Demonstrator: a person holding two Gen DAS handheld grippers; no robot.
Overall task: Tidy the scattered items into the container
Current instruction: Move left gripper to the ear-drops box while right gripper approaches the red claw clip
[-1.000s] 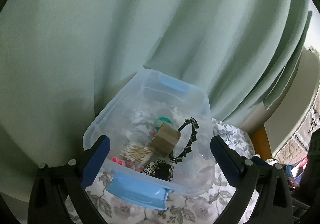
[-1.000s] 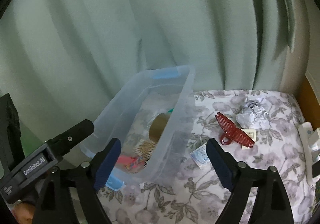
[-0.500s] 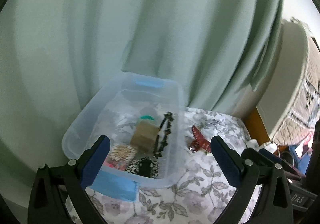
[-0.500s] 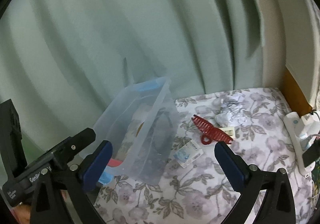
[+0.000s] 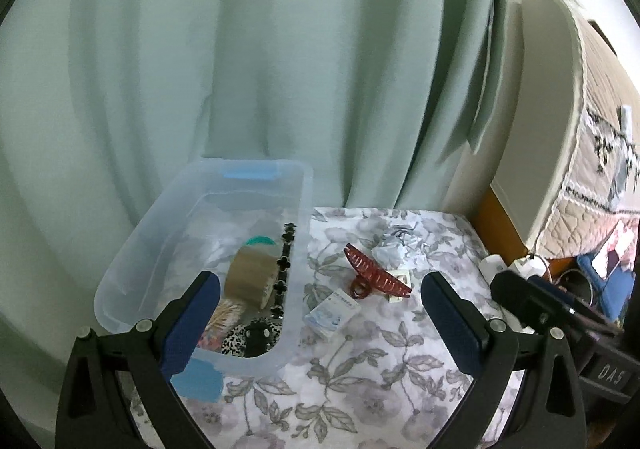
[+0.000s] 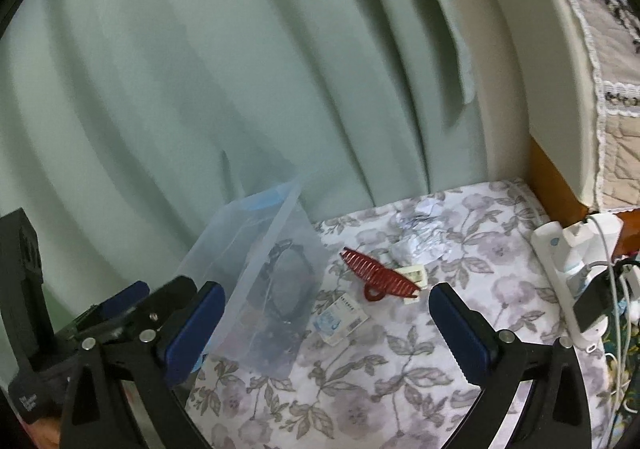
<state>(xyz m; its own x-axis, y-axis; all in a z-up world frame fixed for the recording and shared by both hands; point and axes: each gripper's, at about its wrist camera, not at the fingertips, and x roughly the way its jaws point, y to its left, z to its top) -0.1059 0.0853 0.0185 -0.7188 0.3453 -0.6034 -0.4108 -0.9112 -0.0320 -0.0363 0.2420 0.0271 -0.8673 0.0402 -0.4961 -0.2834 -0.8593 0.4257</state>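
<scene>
One clear plastic storage container with blue end latches [image 5: 160,233], standing at the left of the desk with the grey floral cloth [image 5: 360,389], against the pale green curtain [image 5: 280,49].

Inside the container, one of each:
- roll of brown packing tape [image 5: 250,276]
- black beaded headband [image 5: 283,273], leaning on the right wall
- bundle of cotton swabs [image 5: 226,315]
- leopard-print scrunchie [image 5: 252,335]
- small teal item [image 5: 260,240], kind unclear.

Loose on the cloth, to the right of the container, one of each:
- dark red plastic claw hair clip [image 5: 374,273]
- small blue-and-white packet [image 5: 331,313], just beside the container
- crumpled white paper ball [image 5: 396,251]
- small cream rectangular piece [image 6: 414,273], partly under the clip.

One white power strip with plugged cables [image 6: 568,269] at the right edge.

Two hand-held grippers. Left hand-held gripper [image 5: 320,325]: blue pads spread wide, nothing between them. Right hand-held gripper [image 6: 326,325]: likewise spread fully, pinching nothing.
</scene>
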